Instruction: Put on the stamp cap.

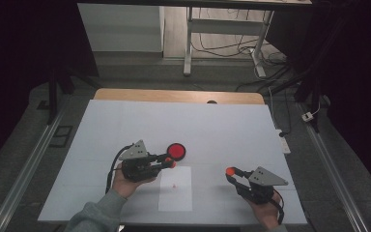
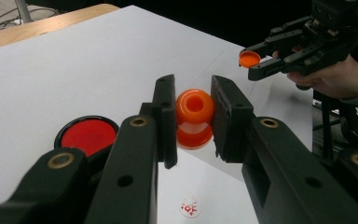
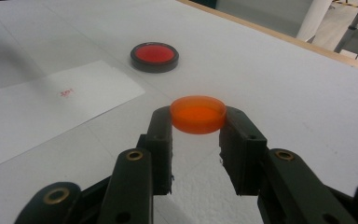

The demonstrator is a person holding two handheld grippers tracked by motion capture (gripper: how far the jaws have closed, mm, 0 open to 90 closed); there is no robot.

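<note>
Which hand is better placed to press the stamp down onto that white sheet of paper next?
Left, probably. The left gripper holds the orange stamp right beside the white paper. The right gripper holds just the orange cap, farther away.

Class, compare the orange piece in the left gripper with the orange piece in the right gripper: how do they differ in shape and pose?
The stamp body in the left gripper is tall and waisted, with a rounded head and a hole on top. The orange cap in the right gripper is a flat, shallow disc. The stamp body is gripped at its head; the orange cap is gripped by its rim, lying level. Both are translucent orange and held clear of the table.
</note>
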